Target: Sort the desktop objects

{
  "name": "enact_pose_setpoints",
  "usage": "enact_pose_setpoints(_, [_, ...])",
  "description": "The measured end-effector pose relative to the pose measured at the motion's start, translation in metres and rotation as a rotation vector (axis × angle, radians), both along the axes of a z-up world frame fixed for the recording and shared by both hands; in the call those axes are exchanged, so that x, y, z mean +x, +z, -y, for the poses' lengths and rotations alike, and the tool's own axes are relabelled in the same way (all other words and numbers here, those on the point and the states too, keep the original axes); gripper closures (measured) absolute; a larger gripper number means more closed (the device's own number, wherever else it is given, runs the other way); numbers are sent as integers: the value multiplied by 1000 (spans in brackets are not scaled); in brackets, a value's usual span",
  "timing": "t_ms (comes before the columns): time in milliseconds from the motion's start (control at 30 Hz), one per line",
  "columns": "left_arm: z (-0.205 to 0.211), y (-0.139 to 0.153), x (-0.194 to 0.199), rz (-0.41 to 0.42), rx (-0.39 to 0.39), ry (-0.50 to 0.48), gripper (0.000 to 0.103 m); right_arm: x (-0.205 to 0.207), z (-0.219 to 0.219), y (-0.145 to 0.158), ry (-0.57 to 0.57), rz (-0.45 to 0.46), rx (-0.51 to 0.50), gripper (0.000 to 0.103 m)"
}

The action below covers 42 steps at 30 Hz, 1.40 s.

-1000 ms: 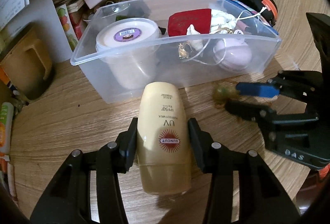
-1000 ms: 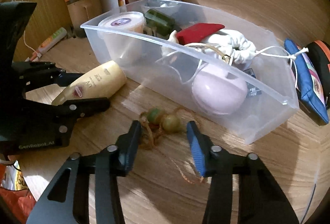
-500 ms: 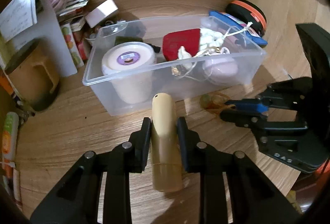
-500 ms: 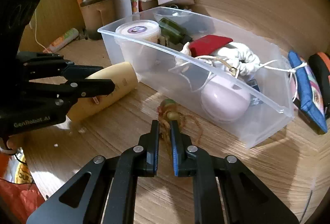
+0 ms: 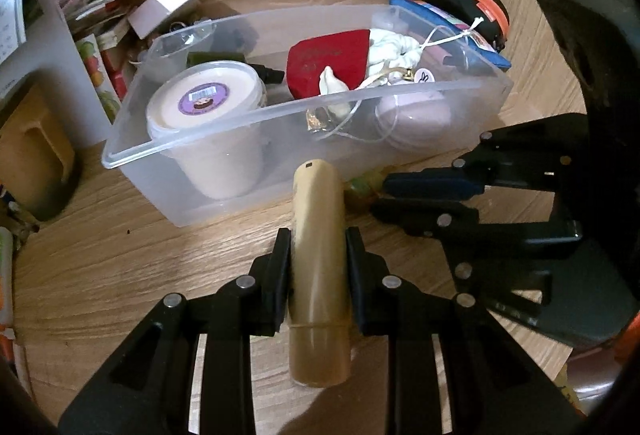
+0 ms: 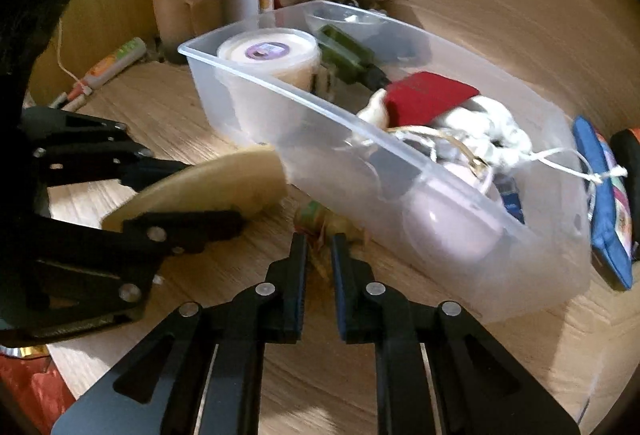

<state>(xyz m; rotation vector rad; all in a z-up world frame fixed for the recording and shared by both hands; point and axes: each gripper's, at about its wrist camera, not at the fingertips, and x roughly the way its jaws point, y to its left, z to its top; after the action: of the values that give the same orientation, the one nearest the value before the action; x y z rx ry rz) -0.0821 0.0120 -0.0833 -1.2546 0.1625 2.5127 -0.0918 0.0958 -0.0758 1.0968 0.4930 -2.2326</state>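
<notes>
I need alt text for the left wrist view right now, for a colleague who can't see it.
The left gripper is shut on a tan bottle, pointing toward a clear plastic bin on a wooden desk. The bin holds a white tub, a red pouch and other small items. The right gripper reaches in from the right.

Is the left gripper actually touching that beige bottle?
Touching. The left wrist view shows the left gripper with both pads pressed flat against the sides of the bottle, no gap on either side.
</notes>
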Motion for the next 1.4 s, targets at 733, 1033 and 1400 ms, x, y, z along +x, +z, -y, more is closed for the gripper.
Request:
enact_pose_setpoints(733, [48,1,7,-18,72,128,77,-4,31,-3,-15,2,41,54])
enact_pose_setpoints(1033, [58,12,17,-64,125,136,78,4,34,1,-47,-36,53,74])
enact_pose_setpoints(1400, [52,39,24,-121,129,93,97,29,2,42,-70,-90,-46,74])
